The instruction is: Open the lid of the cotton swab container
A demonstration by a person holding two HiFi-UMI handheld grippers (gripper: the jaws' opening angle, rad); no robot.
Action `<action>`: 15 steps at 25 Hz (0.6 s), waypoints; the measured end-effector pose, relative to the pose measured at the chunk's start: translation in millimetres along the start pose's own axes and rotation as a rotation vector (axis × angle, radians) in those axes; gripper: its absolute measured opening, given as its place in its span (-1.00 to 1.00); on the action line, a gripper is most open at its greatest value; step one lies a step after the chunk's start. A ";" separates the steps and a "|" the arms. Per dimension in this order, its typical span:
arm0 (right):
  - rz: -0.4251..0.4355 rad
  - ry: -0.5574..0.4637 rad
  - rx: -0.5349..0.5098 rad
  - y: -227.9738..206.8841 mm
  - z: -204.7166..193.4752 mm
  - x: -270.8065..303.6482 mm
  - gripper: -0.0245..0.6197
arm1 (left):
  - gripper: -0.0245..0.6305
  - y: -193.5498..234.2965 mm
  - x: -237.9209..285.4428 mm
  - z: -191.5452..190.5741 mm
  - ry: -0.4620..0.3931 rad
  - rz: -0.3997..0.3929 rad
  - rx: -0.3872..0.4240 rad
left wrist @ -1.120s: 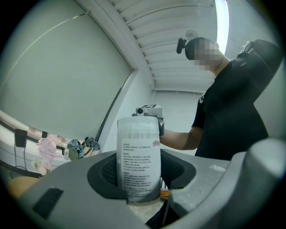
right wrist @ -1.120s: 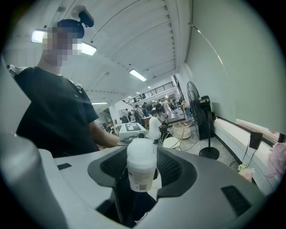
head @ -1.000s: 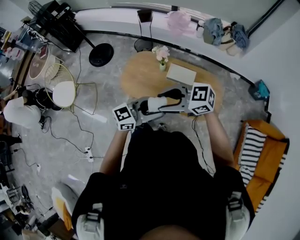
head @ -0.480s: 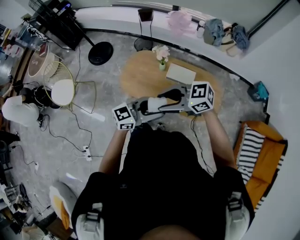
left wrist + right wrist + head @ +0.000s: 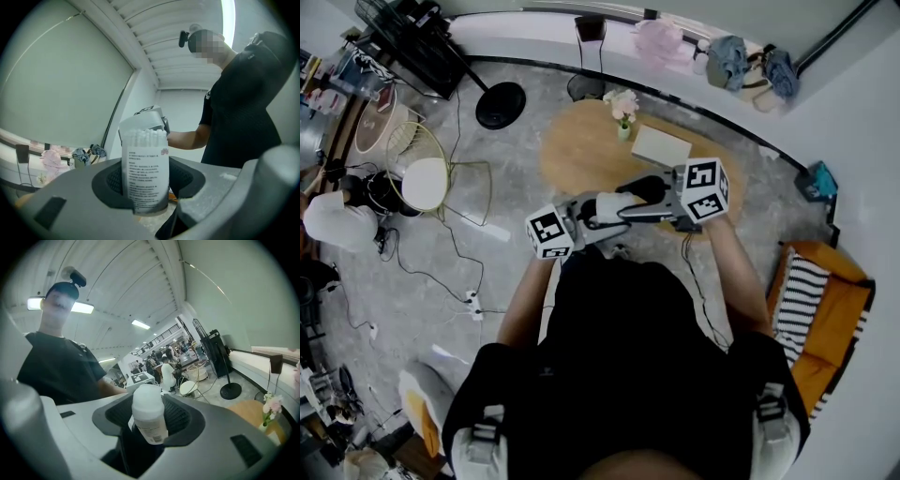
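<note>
The cotton swab container (image 5: 612,208) is a clear tube with a printed label, held in the air between my two grippers, above the near edge of the table. My left gripper (image 5: 598,214) is shut on its body. In the left gripper view the container (image 5: 145,173) stands upright between the pads, with the swab tips showing under its lid (image 5: 140,124). My right gripper (image 5: 623,202) comes in from the right and faces the left one. In the right gripper view the white lid (image 5: 147,401) and the top of the label sit between its pads, which are closed on that end.
A round wooden table (image 5: 581,155) carries a small flower vase (image 5: 623,112) and a white box (image 5: 662,147). An orange sofa with a striped cushion (image 5: 820,300) stands at the right. A white round chair (image 5: 427,186), a black stand base (image 5: 502,108) and floor cables lie to the left.
The right gripper's marker cube has tilted and shifted slightly up. The container stays between both grippers. A person at the far left has shifted a little.
</note>
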State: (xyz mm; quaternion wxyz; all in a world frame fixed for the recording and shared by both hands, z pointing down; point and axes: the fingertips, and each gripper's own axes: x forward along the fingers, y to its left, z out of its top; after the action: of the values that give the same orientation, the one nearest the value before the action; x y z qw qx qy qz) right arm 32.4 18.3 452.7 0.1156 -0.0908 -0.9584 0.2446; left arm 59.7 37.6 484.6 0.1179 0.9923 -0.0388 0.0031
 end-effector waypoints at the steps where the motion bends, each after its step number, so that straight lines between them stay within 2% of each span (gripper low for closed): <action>1: -0.002 -0.001 0.000 -0.3 -0.7 0.0 -0.34 | -0.33 0.0 0.1 -0.6 0.003 -0.004 0.001; 7: 0.015 0.000 0.020 -4.0 -2.8 -0.8 -0.33 | -0.33 2.7 0.6 -3.6 0.009 0.000 -0.001; 15: 0.037 -0.069 0.064 -4.2 3.1 -4.7 -0.32 | -0.33 2.7 0.3 0.0 0.025 0.004 0.018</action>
State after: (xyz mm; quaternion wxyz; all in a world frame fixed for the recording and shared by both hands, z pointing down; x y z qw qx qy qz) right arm 35.6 12.2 451.2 0.0808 -0.0962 -0.9517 0.2802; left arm 59.8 34.9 485.2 0.1093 0.9931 -0.0391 0.0163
